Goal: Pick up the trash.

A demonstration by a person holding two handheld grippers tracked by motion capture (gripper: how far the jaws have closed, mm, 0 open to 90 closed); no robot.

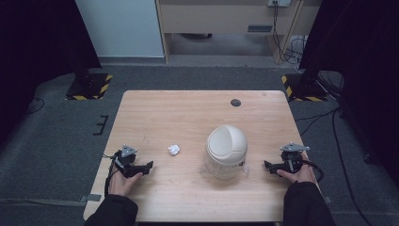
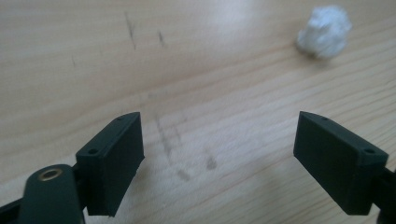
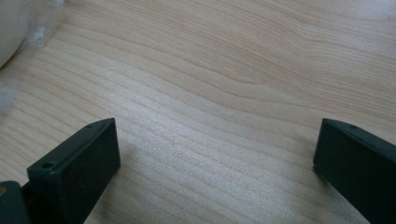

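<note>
A small crumpled white paper ball [image 1: 174, 149] lies on the wooden table [image 1: 179, 113], left of a cream dome-lidded bin [image 1: 227, 149] with a clear lower body. My left gripper [image 1: 149, 166] rests low near the table's front left, open, jaws empty; the paper ball [image 2: 325, 31] sits ahead of it to the upper right. My right gripper [image 1: 267, 165] is held at the front right, open and empty, pointing toward the bin, whose pale edge [image 3: 11, 37] appears at the top left of the right gripper view.
A dark round grommet [image 1: 235, 102] sits near the table's far edge. Black stands with yellow-striped bases [image 1: 89, 87] flank the table on the grey carpet, with cables at the right.
</note>
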